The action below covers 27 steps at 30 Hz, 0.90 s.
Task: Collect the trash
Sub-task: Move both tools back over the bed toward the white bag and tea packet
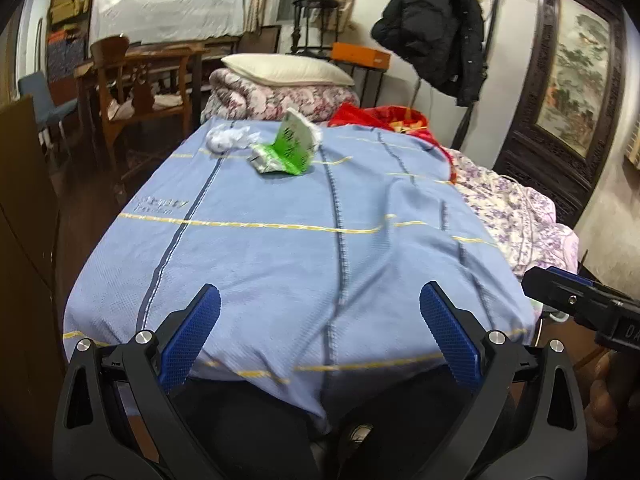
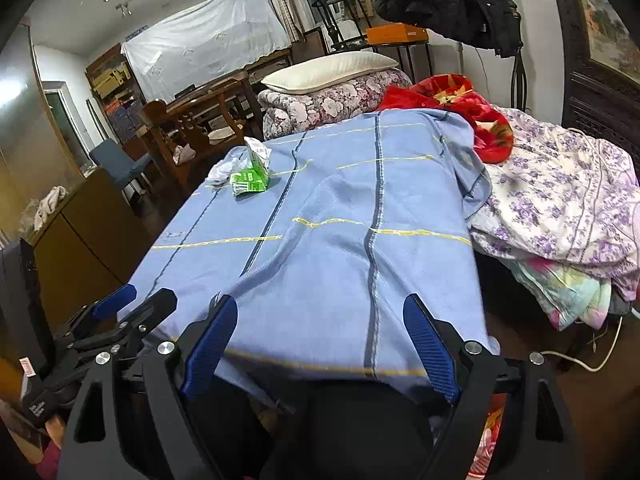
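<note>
We're at the approach step, nothing picked yet. The trash, a green-and-white carton (image 1: 294,148) and a crumpled tissue (image 1: 224,139) beside it, sits at the far end of the blue bedspread (image 1: 300,248). Left gripper (image 1: 320,312) and right gripper (image 2: 320,320) both hang over the bed's near edge, angled down, fingers wide and empty. Next we need a long reach forward.

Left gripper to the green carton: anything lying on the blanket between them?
Nothing. In the left wrist view only bare blue blanket stretches from the open left gripper to the green carton. The crumpled white paper sits left of the carton.
</note>
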Each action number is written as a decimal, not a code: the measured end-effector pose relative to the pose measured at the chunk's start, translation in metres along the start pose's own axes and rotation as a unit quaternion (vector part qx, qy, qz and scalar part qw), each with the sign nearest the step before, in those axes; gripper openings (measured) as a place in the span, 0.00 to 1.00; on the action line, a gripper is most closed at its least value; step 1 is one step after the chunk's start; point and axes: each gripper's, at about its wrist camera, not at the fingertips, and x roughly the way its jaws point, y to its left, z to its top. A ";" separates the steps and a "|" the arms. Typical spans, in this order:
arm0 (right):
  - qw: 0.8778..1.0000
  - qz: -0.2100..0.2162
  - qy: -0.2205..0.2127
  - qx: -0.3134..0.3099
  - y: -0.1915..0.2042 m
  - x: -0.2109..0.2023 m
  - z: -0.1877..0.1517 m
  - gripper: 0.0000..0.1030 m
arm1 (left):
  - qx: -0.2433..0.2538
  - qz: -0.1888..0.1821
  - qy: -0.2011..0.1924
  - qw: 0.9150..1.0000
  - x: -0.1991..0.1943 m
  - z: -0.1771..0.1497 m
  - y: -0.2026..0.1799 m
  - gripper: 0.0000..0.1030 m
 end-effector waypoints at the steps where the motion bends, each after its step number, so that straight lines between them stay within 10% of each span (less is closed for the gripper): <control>1: 1.000 -0.005 0.001 -0.003 0.002 0.007 0.001 0.81 | -0.005 0.001 0.003 1.000 0.004 0.001 0.004 0.93; 27: 0.997 -0.075 -0.021 -0.027 -0.004 0.110 0.013 0.81 | -0.083 0.069 0.040 0.993 0.099 0.085 0.131 0.93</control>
